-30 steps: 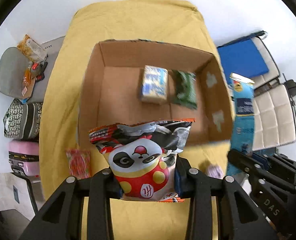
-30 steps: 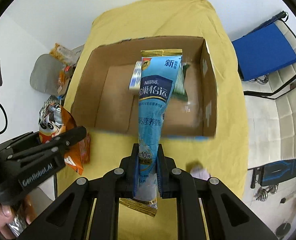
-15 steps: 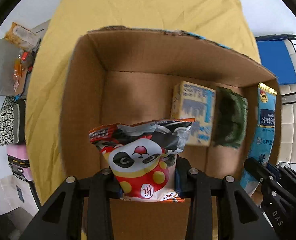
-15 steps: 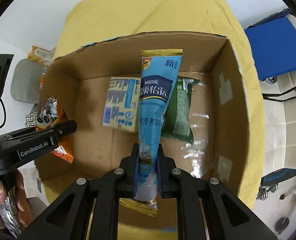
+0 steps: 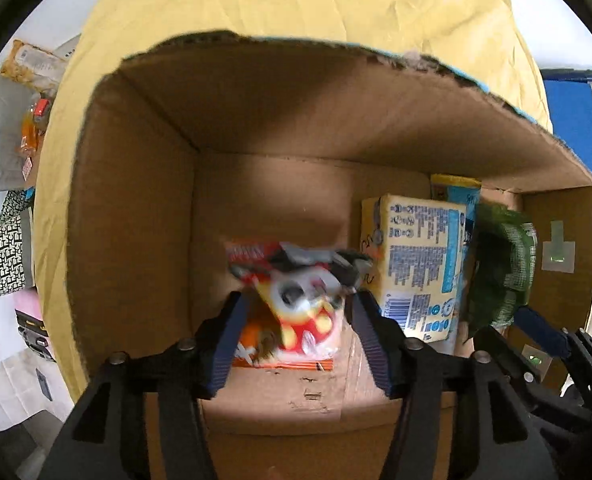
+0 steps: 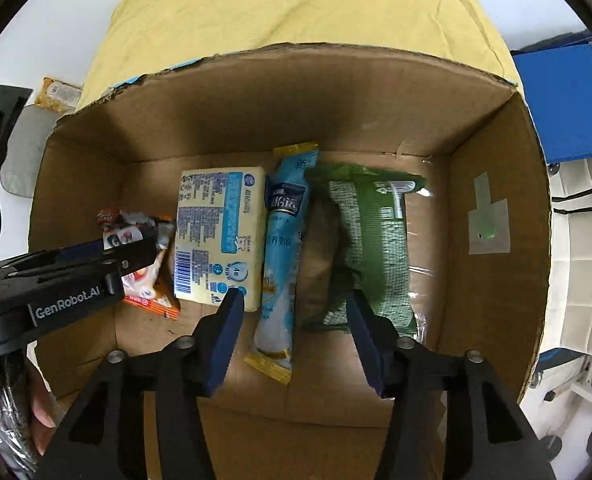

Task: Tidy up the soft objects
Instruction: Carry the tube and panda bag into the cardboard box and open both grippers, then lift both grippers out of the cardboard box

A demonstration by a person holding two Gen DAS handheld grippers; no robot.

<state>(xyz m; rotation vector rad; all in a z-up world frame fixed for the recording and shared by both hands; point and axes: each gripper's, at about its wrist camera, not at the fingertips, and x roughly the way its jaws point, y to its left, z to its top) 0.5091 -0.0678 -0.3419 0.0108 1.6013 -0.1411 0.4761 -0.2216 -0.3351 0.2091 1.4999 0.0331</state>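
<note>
Both grippers are inside the open cardboard box [image 5: 136,240] [image 6: 496,152]. My left gripper [image 5: 298,332] is open; the red panda snack bag [image 5: 292,304] lies loose and blurred between its fingers on the box floor, also in the right wrist view [image 6: 144,256]. My right gripper [image 6: 292,328] is open above the blue Nestle pouch [image 6: 282,248], which lies between the yellow tissue pack [image 6: 216,236] and the green pack [image 6: 368,248]. The tissue pack [image 5: 416,256] and green pack [image 5: 500,272] also show in the left wrist view.
The box sits on a yellow cloth [image 5: 296,0] [image 6: 296,8]. A grey chair with snack packets [image 5: 4,132] is at the left. A blue mat [image 6: 568,104] and white cushions [image 6: 576,280] are at the right.
Both grippers moved down into the box and opened. The panda bag dropped from the left gripper and the blue pouch from the right; both now lie on the box floor.
</note>
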